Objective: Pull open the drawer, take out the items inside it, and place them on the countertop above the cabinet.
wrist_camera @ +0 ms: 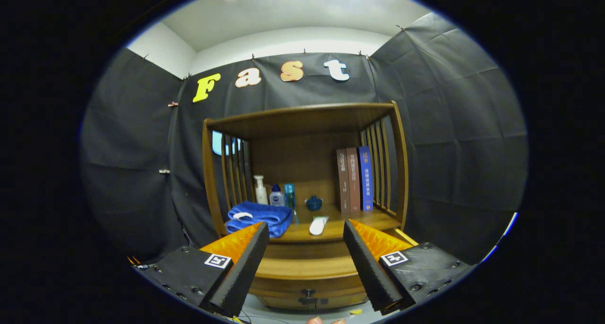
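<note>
Ahead of me, seen from the gripper view, my hand-held gripper [306,229] stands wide open, its two fingers [246,262] spread far apart with nothing between them and touching nothing. Through the gap between them I see the wooden cabinet [399,173], which stands against the black cloth wall. Its drawer [307,296] sits low down, between and below my fingertips, shut flush with the front, a small dark knob [308,294] at its middle. What lies inside the drawer I cannot tell.

Above the drawer runs the countertop [338,229], a wooden shelf under a wooden roof, with slatted sides on either hand. On it, just beyond my left finger, lies a folded blue towel [260,217]. Behind the towel stand a white pump bottle [260,190], a small white bottle with a blue cap [277,196], and a slim clear blue bottle [289,195], close together in a row. Near the middle sits a small dark blue bowl [314,203], and in front of it a flat white oblong thing [318,225] lies near the front edge. Toward the right side three books [354,178] stand upright, side by side against the slats, two brown and one blue.
</note>
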Tool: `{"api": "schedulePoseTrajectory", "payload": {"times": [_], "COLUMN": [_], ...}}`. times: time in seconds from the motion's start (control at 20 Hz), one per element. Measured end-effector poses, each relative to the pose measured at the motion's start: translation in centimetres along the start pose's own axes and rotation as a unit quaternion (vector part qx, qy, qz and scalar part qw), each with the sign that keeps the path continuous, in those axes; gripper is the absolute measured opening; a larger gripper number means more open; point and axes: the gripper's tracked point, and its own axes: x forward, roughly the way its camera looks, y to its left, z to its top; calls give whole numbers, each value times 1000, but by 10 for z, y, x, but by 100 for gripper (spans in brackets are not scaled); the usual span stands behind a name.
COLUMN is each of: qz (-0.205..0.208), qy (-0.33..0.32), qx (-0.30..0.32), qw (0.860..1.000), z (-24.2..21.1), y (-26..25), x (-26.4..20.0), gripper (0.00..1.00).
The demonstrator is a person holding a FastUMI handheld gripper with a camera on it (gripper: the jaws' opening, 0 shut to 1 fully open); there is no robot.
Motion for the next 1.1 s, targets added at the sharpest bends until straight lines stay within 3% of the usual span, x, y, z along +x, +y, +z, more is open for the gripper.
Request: {"api": "schedulePoseTrajectory", "payload": {"times": [0.25, 0.55, 0.9, 1.1], "qz": [-18, 2, 9, -13], "qy": [35, 78, 94, 85], "qx": [-13, -34, -51, -68], "qw": [999, 996, 994, 994], "z": [-80, -147, -174, -176], "y": [-18, -6, 10, 8], "x": [-5, 10, 33, 37], "gripper": [99, 99, 99, 99]}}
